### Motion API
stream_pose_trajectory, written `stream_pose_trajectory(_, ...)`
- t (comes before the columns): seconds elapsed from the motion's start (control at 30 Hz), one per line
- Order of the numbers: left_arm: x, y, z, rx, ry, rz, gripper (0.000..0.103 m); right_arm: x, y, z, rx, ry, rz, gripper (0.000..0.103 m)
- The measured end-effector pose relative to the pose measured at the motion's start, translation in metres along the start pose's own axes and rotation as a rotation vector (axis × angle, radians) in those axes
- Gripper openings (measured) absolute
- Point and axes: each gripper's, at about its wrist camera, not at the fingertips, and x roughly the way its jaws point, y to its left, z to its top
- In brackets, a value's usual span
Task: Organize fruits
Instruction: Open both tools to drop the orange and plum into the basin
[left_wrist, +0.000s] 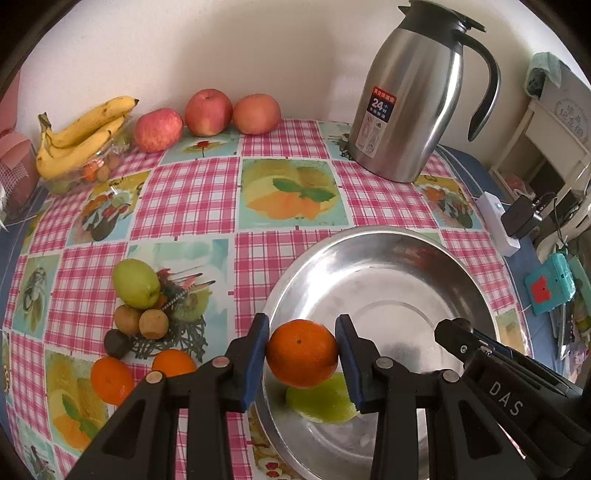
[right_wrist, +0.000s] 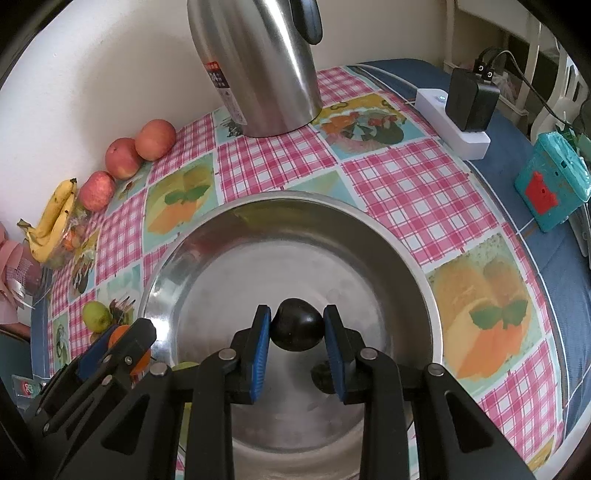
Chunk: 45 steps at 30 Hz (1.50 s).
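1. The steel thermos jug (left_wrist: 413, 107) far beyond both grippers carries a label with a large "24" on a dark blue panel; the smaller characters around it are too small to read.
2. The right gripper's body shows white letters "DAS" in the left wrist view.
3. The left gripper (left_wrist: 302, 350) pinches an orange (left_wrist: 302, 353) between its blue pads, pressed on both sides, over the near left rim of the steel bowl (left_wrist: 399, 266).
4. A green fruit (left_wrist: 321, 404) lies in the bowl just below that orange.
5. The right gripper (right_wrist: 297, 332) pinches a dark plum (right_wrist: 297, 329), held above the bowl's floor.
6. Left of the left gripper, on the checked tablecloth (left_wrist: 192, 199), lie two more oranges (left_wrist: 110, 380), a green pear (left_wrist: 136, 283) and small brown fruits (left_wrist: 153, 324).
7. Bananas (left_wrist: 83, 134) and three apples (left_wrist: 208, 112) sit far ahead by the wall.
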Motion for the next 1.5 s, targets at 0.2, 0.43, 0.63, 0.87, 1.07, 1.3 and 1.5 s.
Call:
stream_pose_trajectory(0.2, 0.002, -0.001, -0.001, 0.005, 0.019, 0.004, 0.041, 0.000, 0.002, 0.000, -0.016, 0.009, -0.001, 0.030)
stream_pose_trajectory(0.43, 0.001, -0.005, -0.001, 0.032, 0.020, 0.038, 0.044, -0.002, 0.005, 0.002, -0.043, 0.005, -0.019, 0.043)
stream_pose_trajectory(0.63, -0.010, 0.000, -0.001, 0.019, 0.006, 0.059, 0.051, -0.008, 0.005, 0.005, -0.058, -0.012, -0.054, 0.067)
stream_pose_trajectory(0.87, -0.026, 0.017, 0.000, -0.065, -0.002, 0.076, 0.067, -0.020, 0.004, 0.008, -0.073, -0.048, -0.062, 0.084)
stream_pose_trajectory(1.07, -0.042, 0.055, -0.003, -0.248, -0.001, 0.143, 0.076, -0.025, 0.005, 0.007, -0.079, -0.052, -0.042, 0.085)
stream_pose_trajectory(1.3, -0.056, 0.108, -0.014, -0.446, -0.018, 0.233, 0.086, -0.023, 0.009, 0.005, -0.092, -0.039, -0.033, 0.085)
stream_pose_trajectory(1.5, -0.062, 0.138, -0.023, -0.533, -0.018, 0.264, 0.092, -0.023, 0.025, 0.001, -0.134, -0.036, -0.016, 0.085)
